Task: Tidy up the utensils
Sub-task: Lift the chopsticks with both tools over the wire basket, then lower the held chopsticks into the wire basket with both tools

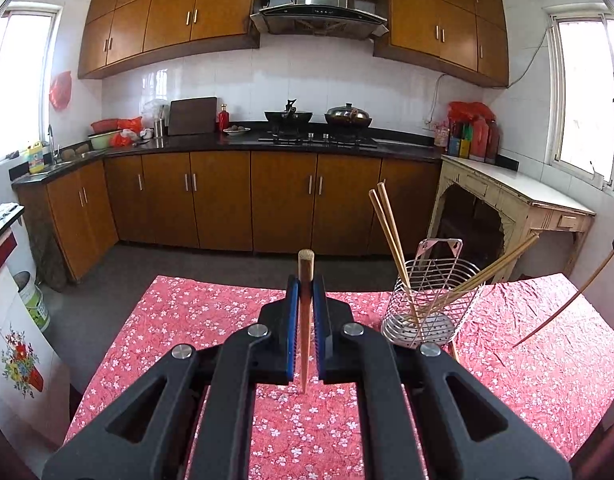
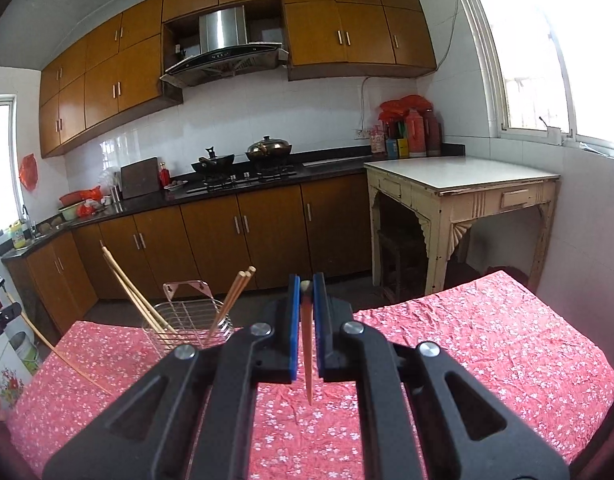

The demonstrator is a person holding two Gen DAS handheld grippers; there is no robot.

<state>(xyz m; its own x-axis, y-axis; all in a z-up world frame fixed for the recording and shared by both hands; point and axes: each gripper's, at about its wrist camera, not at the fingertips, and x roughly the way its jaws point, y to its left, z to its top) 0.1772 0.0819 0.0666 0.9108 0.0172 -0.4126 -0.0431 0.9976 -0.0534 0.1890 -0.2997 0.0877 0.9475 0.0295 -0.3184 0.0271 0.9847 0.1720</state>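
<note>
My left gripper (image 1: 305, 280) is shut on a wooden chopstick (image 1: 305, 328) that stands nearly upright between the blue pads, above the red floral tablecloth (image 1: 179, 320). To its right stands a wire utensil holder (image 1: 427, 304) with several chopsticks (image 1: 389, 228) leaning in it. My right gripper (image 2: 305, 282) is shut on another chopstick (image 2: 308, 356), thick end up. In the right wrist view the holder (image 2: 187, 320) sits to the left, with chopsticks (image 2: 235, 296) poking out. The right-hand chopstick (image 1: 563, 306) shows slanted at the right edge of the left wrist view.
The table's far edge (image 2: 447, 300) drops to a grey floor. Behind it runs a dark counter (image 1: 243, 146) with a stove and pans. A cream side table (image 2: 459, 184) stands at the right wall. A white cabinet (image 1: 15, 360) is at the left.
</note>
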